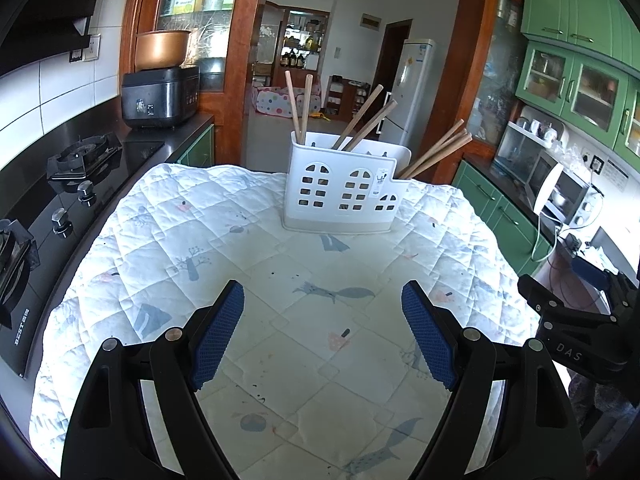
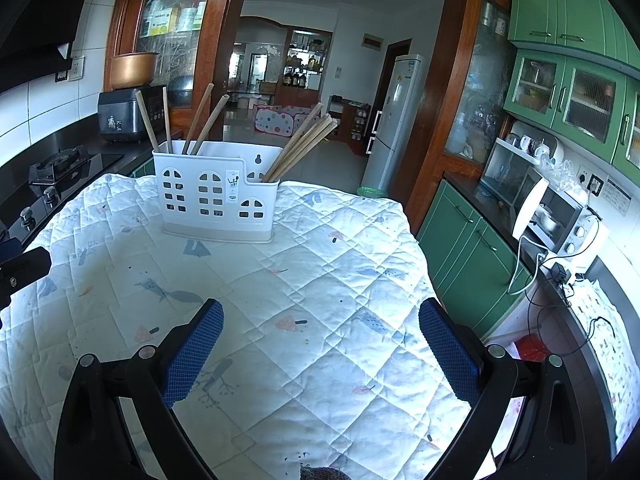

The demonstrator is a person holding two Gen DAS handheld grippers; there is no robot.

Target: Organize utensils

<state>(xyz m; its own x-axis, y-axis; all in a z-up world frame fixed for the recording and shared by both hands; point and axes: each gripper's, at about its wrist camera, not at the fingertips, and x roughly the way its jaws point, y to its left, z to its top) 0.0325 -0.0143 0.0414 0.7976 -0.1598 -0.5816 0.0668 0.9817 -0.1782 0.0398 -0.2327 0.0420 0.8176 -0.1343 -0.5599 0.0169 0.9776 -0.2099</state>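
Observation:
A white plastic utensil holder [image 1: 344, 188] [image 2: 216, 196] with window-shaped holes stands upright at the far side of the quilted cloth [image 1: 280, 280] [image 2: 320, 280]. Several wooden chopsticks [image 1: 436, 154] [image 2: 304, 140] lean out of its compartments, some in the taller left part, a bundle in the low right part. My left gripper [image 1: 323, 296] hovers open over the cloth, well short of the holder, nothing between its blue pads [image 1: 218, 340]. In the right wrist view my right gripper [image 2: 321, 314] is open too, its pads [image 2: 448, 348] bare. The right gripper's black body [image 1: 576, 320] shows at the left view's right edge.
A black gas hob [image 1: 60, 184] and a rice cooker [image 1: 160, 96] run along the left counter. Green cabinets [image 2: 468, 252], a white toaster oven [image 2: 556, 216] and trailing cables [image 2: 560, 300] line the right side. A fridge [image 2: 394, 120] stands past the doorway.

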